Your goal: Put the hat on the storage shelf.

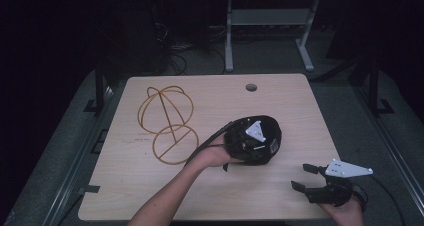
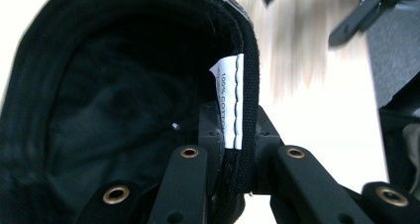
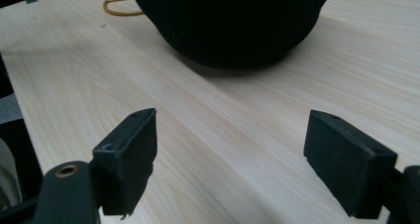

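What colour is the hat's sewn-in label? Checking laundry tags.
White label, dark print; left gripper view.

Your high view sits above your side of the bench point(image 1: 150, 196) and looks forward and down, taking in the whole top and the floor beyond. Your left hand-held gripper point(image 2: 237, 154) camera looks along its jaws from very close, straight into the black cap point(image 2: 99, 110) at its rim. Your right hand-held gripper point(image 3: 230, 154) camera rides low over the bench, facing that cap from near. All three views share the cap; the yellow wire stand point(image 1: 167, 123) appears in two.
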